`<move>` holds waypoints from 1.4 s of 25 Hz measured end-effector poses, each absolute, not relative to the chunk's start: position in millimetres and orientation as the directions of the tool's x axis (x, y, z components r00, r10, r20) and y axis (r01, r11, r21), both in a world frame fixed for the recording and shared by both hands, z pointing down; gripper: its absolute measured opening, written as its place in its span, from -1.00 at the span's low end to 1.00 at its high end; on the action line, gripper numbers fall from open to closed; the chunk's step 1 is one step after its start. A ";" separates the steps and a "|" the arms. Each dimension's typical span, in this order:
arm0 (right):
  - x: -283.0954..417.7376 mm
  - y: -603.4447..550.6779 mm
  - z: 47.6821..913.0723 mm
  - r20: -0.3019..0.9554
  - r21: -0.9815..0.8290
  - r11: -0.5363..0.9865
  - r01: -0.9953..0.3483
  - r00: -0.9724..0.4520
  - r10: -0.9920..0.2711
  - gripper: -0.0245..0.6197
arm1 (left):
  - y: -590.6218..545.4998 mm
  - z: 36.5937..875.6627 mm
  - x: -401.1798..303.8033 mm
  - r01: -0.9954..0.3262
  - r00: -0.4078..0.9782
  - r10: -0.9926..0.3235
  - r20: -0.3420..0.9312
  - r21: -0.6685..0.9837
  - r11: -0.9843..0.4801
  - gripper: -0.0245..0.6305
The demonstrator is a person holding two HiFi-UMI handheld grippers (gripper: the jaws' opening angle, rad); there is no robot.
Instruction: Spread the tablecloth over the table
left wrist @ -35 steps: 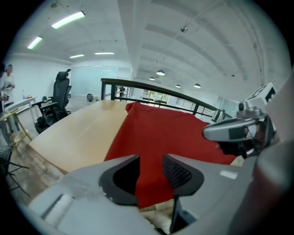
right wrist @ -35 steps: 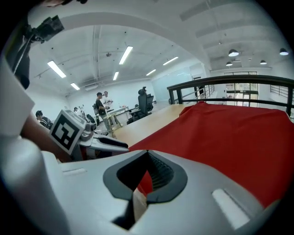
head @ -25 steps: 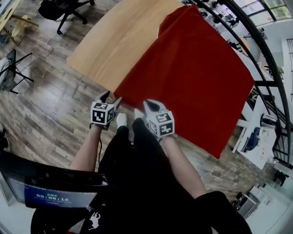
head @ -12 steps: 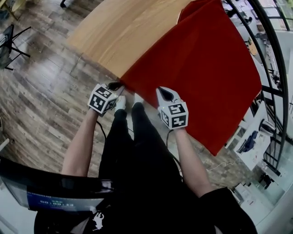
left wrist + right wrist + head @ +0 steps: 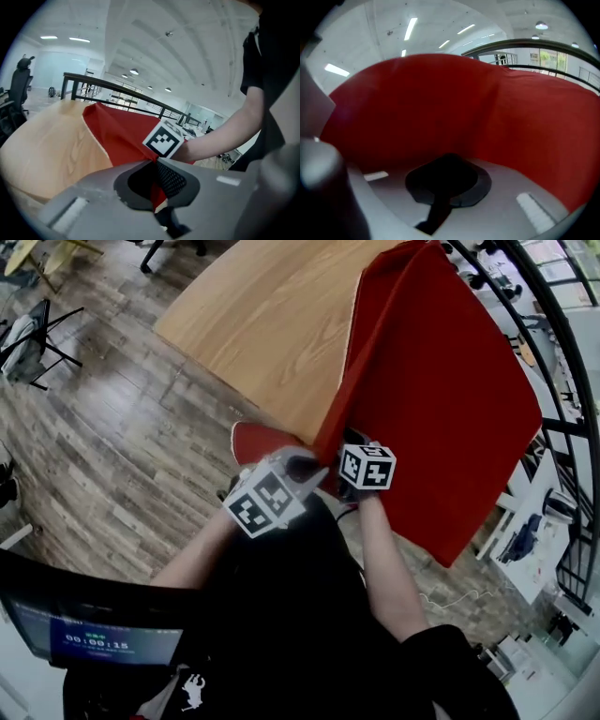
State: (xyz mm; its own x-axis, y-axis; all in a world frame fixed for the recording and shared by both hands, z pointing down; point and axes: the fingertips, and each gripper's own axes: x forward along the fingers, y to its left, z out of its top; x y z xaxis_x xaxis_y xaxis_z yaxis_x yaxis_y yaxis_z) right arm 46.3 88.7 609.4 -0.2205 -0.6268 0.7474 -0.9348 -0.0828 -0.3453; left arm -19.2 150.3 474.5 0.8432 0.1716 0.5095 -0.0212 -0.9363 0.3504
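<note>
The red tablecloth [image 5: 450, 381] covers the right part of the light wooden table [image 5: 272, 324]. Its near left corner is lifted and folded back, with a red flap [image 5: 258, 440] hanging below. My left gripper [image 5: 314, 468] is shut on that corner, and the left gripper view shows red fabric [image 5: 122, 136] pinched between the jaws [image 5: 157, 161]. My right gripper [image 5: 339, 482] sits close beside it, shut on the cloth's near edge. In the right gripper view, red cloth [image 5: 464, 103] fills the space ahead of the closed jaws [image 5: 450, 157]. The right gripper's marker cube [image 5: 163, 138] shows just beyond the left jaws.
Bare tabletop [image 5: 51, 145] lies to the left of the cloth. Wood-plank floor [image 5: 112, 456] surrounds the table's near side. A black folding stand [image 5: 28, 343] is at the far left and a black curved railing [image 5: 562, 381] at the right. A dark screen [image 5: 94, 634] is at the bottom left.
The left gripper closed on the cloth's near left corner and carried it up and to the right, next to the right gripper. The cloth folded back. The right gripper shifted slightly.
</note>
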 end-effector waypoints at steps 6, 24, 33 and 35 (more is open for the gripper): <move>151.9 137.2 555.5 0.736 -0.230 -0.156 -0.961 -0.067 -0.674 -0.90 | 217.4 483.5 52.9 -0.011 0.861 0.234 0.451 0.477 -0.879 -0.90; 122.4 184.0 608.0 0.772 -0.168 0.425 -0.889 -0.387 -0.504 -0.90 | 174.7 528.8 64.4 -0.514 0.823 -0.235 0.517 0.499 -0.698 -0.31; 124.6 187.9 608.9 0.761 -0.150 0.433 -0.889 -0.384 -0.524 -0.90 | 87.5 587.4 61.6 -0.722 0.606 -0.381 0.698 0.280 -0.633 -0.52; 123.6 188.8 608.9 0.765 -0.129 0.439 -0.889 -0.371 -0.527 -0.90 | 86.8 597.7 67.4 -0.726 0.582 -0.369 0.725 0.258 -0.637 -0.40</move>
